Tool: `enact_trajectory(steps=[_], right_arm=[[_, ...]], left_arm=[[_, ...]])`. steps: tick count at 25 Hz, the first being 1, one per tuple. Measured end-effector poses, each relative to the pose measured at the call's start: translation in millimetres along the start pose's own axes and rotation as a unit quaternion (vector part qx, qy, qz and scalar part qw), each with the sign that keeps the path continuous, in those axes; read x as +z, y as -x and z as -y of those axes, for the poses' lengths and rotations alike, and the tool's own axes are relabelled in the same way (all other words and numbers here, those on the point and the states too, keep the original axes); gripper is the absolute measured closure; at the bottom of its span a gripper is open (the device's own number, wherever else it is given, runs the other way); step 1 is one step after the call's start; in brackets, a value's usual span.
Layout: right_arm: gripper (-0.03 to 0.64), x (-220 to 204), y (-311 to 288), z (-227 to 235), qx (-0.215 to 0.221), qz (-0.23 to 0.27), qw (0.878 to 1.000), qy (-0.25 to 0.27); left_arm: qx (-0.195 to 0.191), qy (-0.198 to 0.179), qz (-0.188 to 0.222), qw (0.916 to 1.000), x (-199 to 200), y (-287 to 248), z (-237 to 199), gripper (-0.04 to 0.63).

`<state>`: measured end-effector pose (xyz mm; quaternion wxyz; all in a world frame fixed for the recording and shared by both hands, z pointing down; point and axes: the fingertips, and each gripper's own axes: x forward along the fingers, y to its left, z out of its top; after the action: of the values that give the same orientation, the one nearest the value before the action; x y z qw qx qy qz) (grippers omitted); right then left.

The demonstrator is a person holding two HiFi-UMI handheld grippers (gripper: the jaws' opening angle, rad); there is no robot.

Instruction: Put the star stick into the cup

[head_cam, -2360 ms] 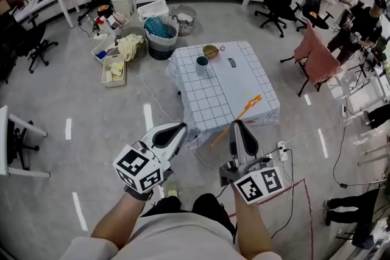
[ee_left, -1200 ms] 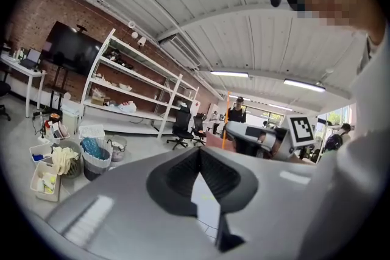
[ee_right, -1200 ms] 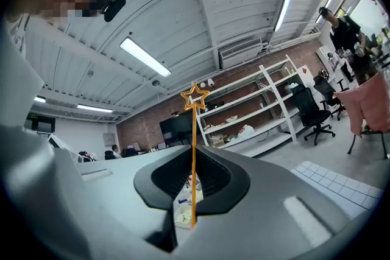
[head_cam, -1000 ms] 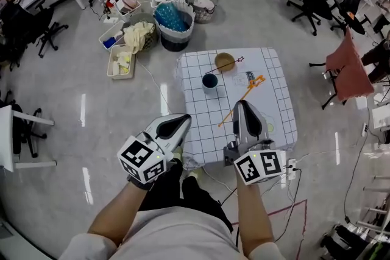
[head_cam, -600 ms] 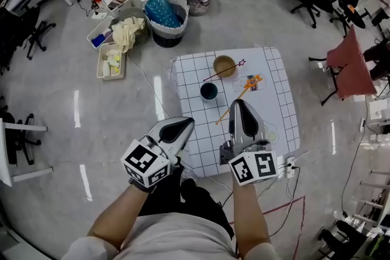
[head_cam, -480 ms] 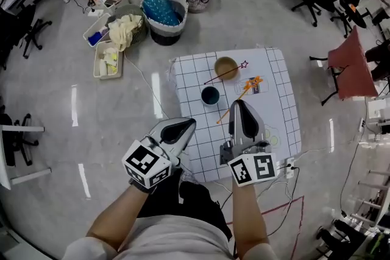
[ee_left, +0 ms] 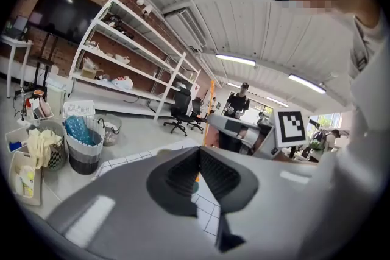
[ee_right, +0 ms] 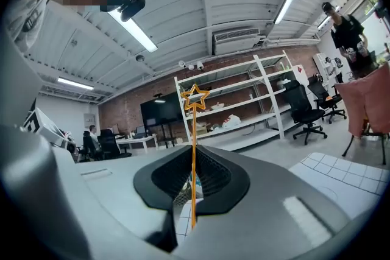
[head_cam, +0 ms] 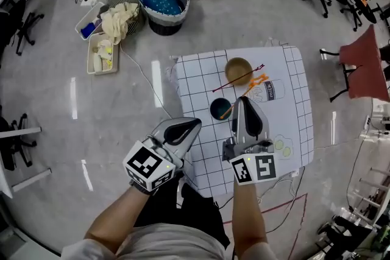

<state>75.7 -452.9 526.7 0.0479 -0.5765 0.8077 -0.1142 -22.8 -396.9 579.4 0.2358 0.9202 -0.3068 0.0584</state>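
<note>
Right gripper (ee_right: 194, 152): I read its jaws as pressed together on the thin shaft of the orange star stick (ee_right: 194, 131). The stick runs straight up between them, with its star outline above the jaw tips.
Left gripper (ee_left: 199, 152): I see the jaws closed tip to tip with nothing between them. The gridded table only shows through the gap lower down.
Star stick, head view (head_cam: 247, 93): it slants from 7 to 1 o'clock past the nose of my right gripper (head_cam: 244, 100). The star end is up near the bowl. The lower end reaches the cup's rim at its 3 o'clock side, but I cannot tell whether it is inside.
Cup (head_cam: 220, 109): dark and upright on the table, at 10 o'clock from my right gripper's nose and just beside it.
Bowl (head_cam: 238, 70): tan, at 1 o'clock from the cup and near it.
Dark stick (head_cam: 239, 77): a second, darker star stick lying across the bowl, tilted the same way as the orange one.
Table (head_cam: 195, 79): covered in a white grid cloth.
Left gripper, head view (head_cam: 194, 123): at 8 o'clock from the cup, over the table's near left edge, apart from the cup.
Basket (head_cam: 161, 0): at 11 o'clock on the floor, well apart from the table, holding something blue.
</note>
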Motion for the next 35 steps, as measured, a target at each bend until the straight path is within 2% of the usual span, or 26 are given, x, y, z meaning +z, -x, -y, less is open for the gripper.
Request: enact_trajectory(steps=[6,22,29,35], right_arm=[[0.587,-36,-14,13,-0.009,-0.018,1.0,0.004],[0.586,-88,-12,24,-0.003,-0.047,0.998,0.031],[0.584,-104,-8,15,0.008,-0.072,0.996,0.06],[0.584,-109,2,19,-0.004,-0.086,0.995,0.056]], left_arm=[[-0.009,0.012,-0.01,0.9998,-18,-23,-19,0.589],[-0.015,0.009,-0.014,0.9998,-45,-46,-26,0.589],[-0.012,0.012,-0.017,0.9997,-53,-45,-27,0.589],[-0.014,0.014,-0.019,0.9996,-53,-44,-20,0.589]])
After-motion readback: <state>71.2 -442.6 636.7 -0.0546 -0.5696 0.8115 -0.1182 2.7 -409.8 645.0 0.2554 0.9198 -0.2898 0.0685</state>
